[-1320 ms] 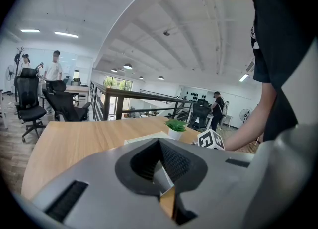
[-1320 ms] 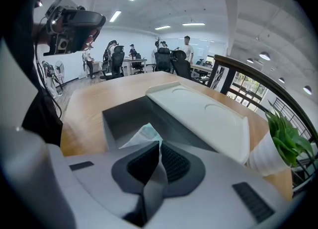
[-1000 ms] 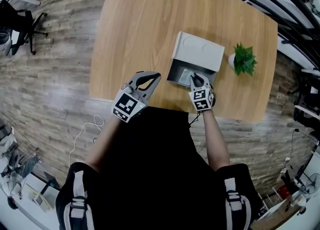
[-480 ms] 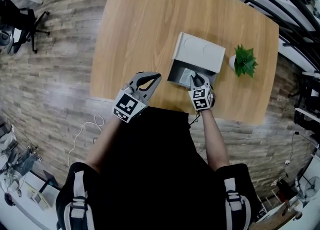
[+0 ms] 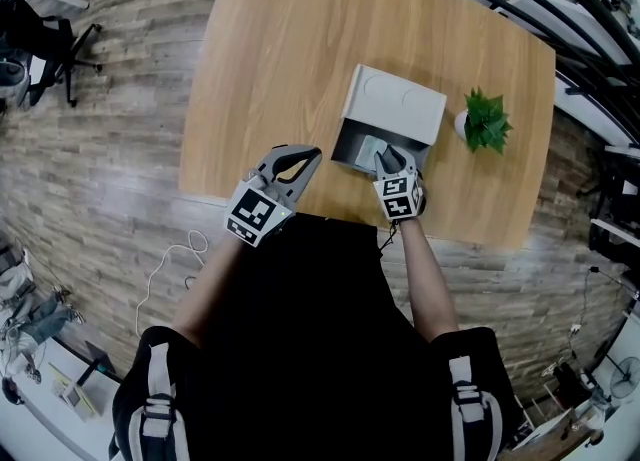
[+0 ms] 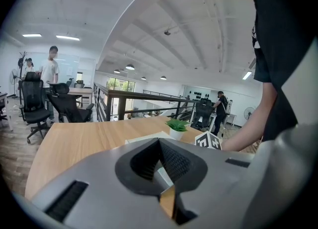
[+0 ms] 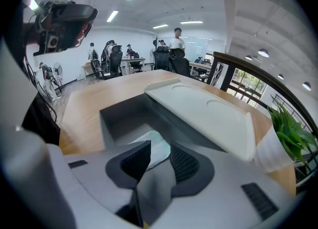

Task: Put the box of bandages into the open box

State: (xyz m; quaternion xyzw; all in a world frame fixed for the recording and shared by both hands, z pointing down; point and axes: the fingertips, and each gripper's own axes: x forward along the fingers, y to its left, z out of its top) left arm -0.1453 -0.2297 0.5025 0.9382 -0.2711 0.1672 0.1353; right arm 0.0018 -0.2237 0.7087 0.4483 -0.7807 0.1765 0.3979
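Observation:
The open grey box [image 5: 343, 146] stands on the wooden table with its pale lid [image 5: 396, 103] tilted back; the right gripper view shows its inner wall [image 7: 121, 118] and lid [image 7: 203, 109]. A white and teal box of bandages [image 5: 369, 151] lies inside it, seen just beyond the jaws [image 7: 158, 142]. My right gripper [image 5: 388, 157] hangs over the box's near edge. Its jaws have just been opening and now stand apart, the pads [image 7: 185, 163] off the bandage box. My left gripper [image 5: 311, 153] hovers over the table's near edge, left of the box, shut on nothing [image 6: 160, 141].
A small potted plant [image 5: 487, 121] stands right of the lid, also seen as the plant [image 7: 288, 133] and the plant [image 6: 177, 125]. The tabletop [image 5: 280, 59] stretches to the left and far side. Office chairs and people stand in the background.
The right gripper's jaws have spread apart and let go of the bandage box, which lies in the open box. The left gripper has kept still.

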